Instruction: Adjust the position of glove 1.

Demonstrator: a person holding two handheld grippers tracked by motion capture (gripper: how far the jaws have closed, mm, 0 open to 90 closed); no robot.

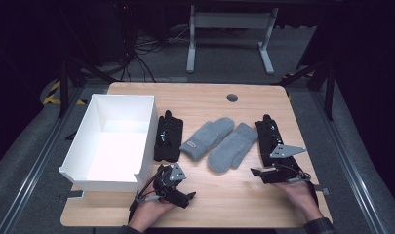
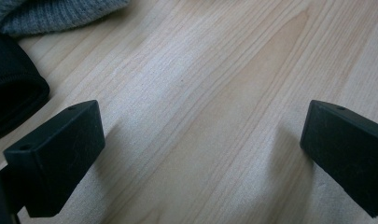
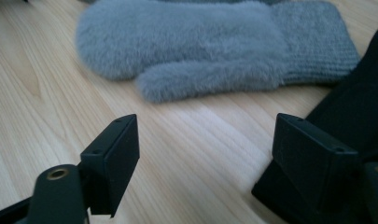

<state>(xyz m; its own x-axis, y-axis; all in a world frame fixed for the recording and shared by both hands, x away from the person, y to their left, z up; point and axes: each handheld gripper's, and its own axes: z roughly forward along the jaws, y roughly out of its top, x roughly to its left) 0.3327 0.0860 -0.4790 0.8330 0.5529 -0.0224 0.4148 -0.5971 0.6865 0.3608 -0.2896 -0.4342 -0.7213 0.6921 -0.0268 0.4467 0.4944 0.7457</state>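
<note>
Wooden table point(image 1: 219, 204), light grain, rounded corners, with a grey round grommet point(image 1: 232, 97) near the far edge.

Item 1: white open-topped box point(image 1: 83, 141), on the table's left part, a notch cut in its near right wall.

Item 2: left black glove point(image 1: 167, 136), lying flat just beside the box's right wall, fingers pointing away from the person. Its cuff edge shows at the left of the left gripper view point(image 2: 9, 100).

Item 3: left grey mitten point(image 1: 207, 136), knitted cuff with a small label toward the person, angled to the right, just beside the black glove. A corner of its knit appears at the top left of the left gripper view point(image 2: 51, 14).

Item 4: right grey mitten point(image 1: 232, 146), fleecy, touching item 3 along one side. In the right gripper view it lies across the top, thumb toward the camera, ribbed cuff at the right point(image 3: 200, 46).

Item 5: right black glove point(image 1: 270, 134), on the table's right part, just beside item 4; its cuff end passes under the right gripper.

Left gripper point(image 1: 178, 195), held in a hand at the near edge, below item 2; jaws wide apart over bare wood point(image 2: 203, 149), holding nothing.

Right gripper point(image 1: 263, 173), held in a hand at the near right; jaws apart point(image 3: 205, 158), the right jaw against the black glove point(image 3: 354, 112), the left over bare wood, near item 4.
</note>
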